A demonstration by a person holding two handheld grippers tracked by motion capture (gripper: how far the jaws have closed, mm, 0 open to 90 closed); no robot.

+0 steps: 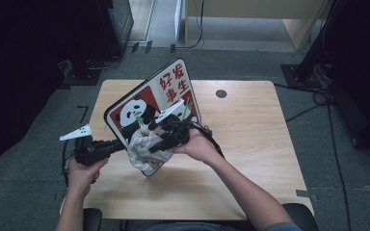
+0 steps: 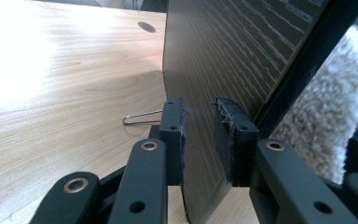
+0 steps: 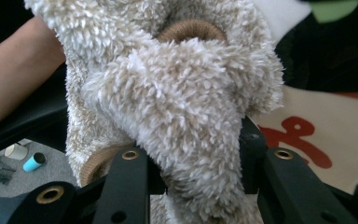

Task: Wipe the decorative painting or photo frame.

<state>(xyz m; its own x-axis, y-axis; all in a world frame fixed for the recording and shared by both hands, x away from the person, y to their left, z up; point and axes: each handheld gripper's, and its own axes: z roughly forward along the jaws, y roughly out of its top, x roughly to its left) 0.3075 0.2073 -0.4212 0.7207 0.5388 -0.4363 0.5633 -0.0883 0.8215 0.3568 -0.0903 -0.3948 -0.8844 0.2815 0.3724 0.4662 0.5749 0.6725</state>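
The person holds a panda board tilted up over the table's near-left part, its lower edge close to the near edge of the table, and wipes its printed face with a fluffy cloth.

The left gripper comes in from the table's left edge and pinches the board's lower left edge — in the left gripper view its jaws stand either side of the dark, wood-grained back of the board, pads close against the sheet. The right gripper is pressed together on the cloth; in the right gripper view the pile bulges out between and above its jaws, with the board's red and cream print just behind.

The board looks thin, flat and stiff, and probably light, with a smooth face that could slip in a narrow pinch. Held by one edge only, it will likely want to swing or twist when pushed, so the grip belongs well in from the rim, near the lower edge, with the wiping pressure kept modest. The cloth is soft and squashy — a deep bite into the bunched middle holds it best, since a loose corner would drag free against the print.

A small wire clip lies on the table behind the board, apart from it.
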